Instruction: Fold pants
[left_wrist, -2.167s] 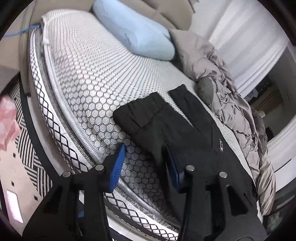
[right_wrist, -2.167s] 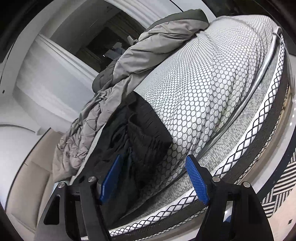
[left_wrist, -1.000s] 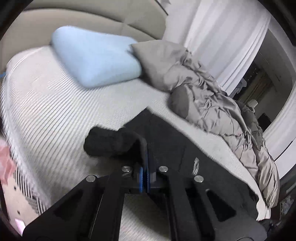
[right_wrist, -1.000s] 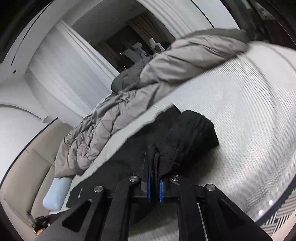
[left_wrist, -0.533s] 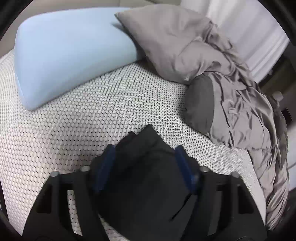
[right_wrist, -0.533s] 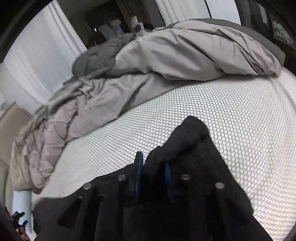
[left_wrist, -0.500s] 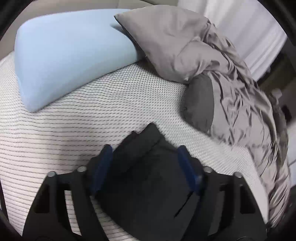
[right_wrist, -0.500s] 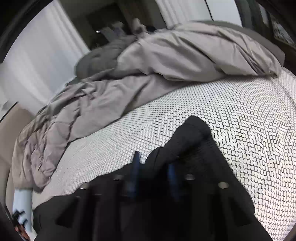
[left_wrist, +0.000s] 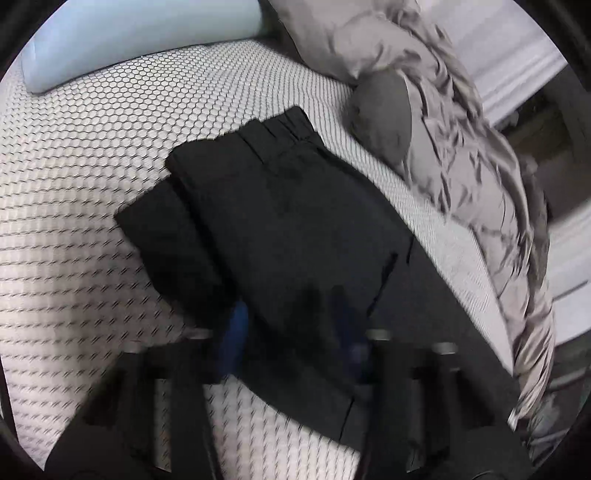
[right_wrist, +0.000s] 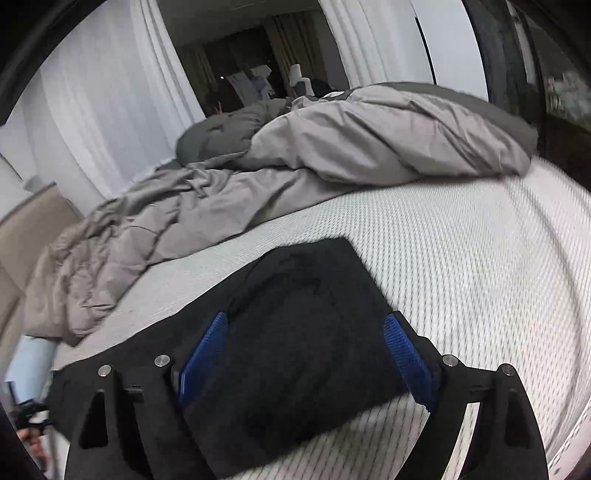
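Observation:
The black pants (left_wrist: 288, 229) lie folded lengthwise on the white hexagon-patterned mattress (left_wrist: 92, 147), one leg laid over the other, cuffs at the far end. My left gripper (left_wrist: 291, 332) is open and blurred, above the near part of the pants, holding nothing. In the right wrist view the pants' other end (right_wrist: 295, 332) lies flat on the mattress (right_wrist: 480, 277). My right gripper (right_wrist: 306, 350) is open, its blue pads either side of the fabric, not holding it.
A crumpled grey duvet (left_wrist: 461, 129) lies along the far side of the bed, also in the right wrist view (right_wrist: 314, 155). A light blue pillow (left_wrist: 129, 33) sits at the head. White curtains (right_wrist: 92, 103) hang behind the bed.
Both grippers had closed on the pants and carried one leg over the other. Both have now opened, let go and pulled back; the pants lie flat.

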